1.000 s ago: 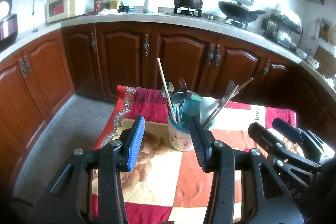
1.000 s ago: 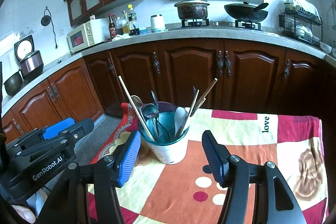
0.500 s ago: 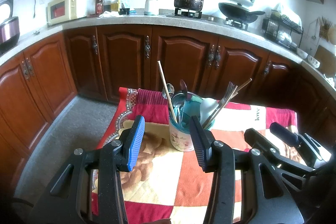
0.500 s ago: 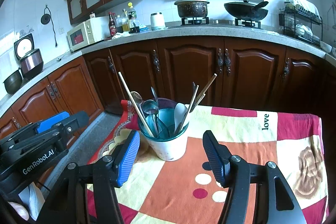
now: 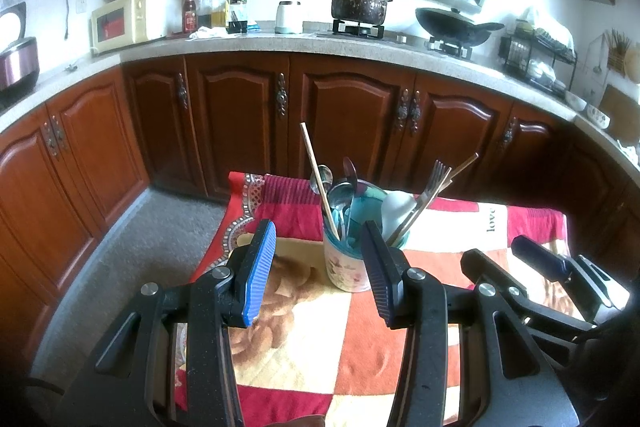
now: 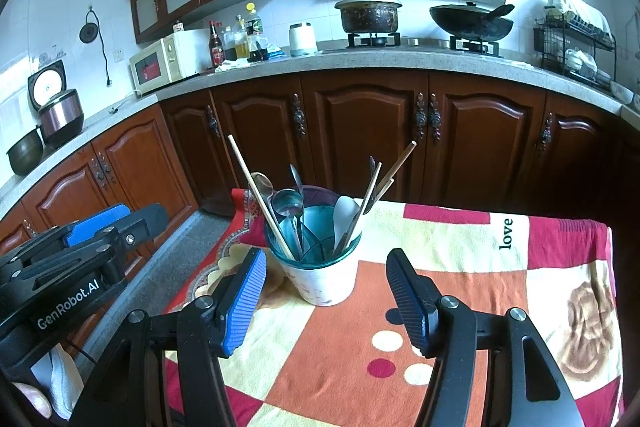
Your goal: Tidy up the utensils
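A curved run of dark wooden cabinets [image 6: 372, 131] under a speckled counter [image 6: 360, 61] fills the background of both views. In front of it a table carries a patchwork cloth [image 6: 460, 267] in red, orange and cream, with the word "love" printed on a cream patch near its far edge. The left gripper [image 5: 316, 263] holds its jaws partly apart with nothing between them; the right gripper [image 6: 326, 285] stands wider, also with nothing in its jaws. Only the right wrist view shows "GenRobot.AI" on the side of the left gripper's body, low at the picture's left; the left wrist view instead shows the right gripper at its lower right. The utensil cup [image 6: 320, 275], white outside and teal inside, stands upright on the cloth just beyond both grippers' fingertips, touching neither. It holds chopsticks [image 6: 260, 195], metal spoons [image 6: 286, 201], a white spoon [image 6: 344, 215] and a fork [image 5: 434, 179], all leaning outward.
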Demonstrator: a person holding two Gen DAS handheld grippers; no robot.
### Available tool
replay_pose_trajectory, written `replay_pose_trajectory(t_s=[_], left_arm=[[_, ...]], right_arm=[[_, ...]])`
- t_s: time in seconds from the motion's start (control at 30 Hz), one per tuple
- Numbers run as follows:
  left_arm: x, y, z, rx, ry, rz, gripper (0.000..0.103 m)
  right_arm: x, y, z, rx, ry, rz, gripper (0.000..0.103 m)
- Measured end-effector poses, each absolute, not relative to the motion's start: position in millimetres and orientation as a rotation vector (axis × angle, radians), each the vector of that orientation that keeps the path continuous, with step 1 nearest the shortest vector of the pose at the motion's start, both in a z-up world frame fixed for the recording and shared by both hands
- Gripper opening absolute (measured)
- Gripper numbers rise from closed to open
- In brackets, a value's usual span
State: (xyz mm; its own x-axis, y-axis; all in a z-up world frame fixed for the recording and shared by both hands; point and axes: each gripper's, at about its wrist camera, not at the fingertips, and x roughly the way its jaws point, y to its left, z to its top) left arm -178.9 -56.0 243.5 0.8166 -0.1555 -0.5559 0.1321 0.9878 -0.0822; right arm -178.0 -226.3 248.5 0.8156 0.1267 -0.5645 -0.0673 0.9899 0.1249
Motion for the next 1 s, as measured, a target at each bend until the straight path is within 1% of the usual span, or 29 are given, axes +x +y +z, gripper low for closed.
replay_pose_trajectory(t_s=[1.0], left_arm=[[-174.5,-56.2,242.2,-0.027,0.598,-0.147,0.044]], right_arm=[[-170.7,-226.6,248.2,0.089,0.617,0.109,0.060]])
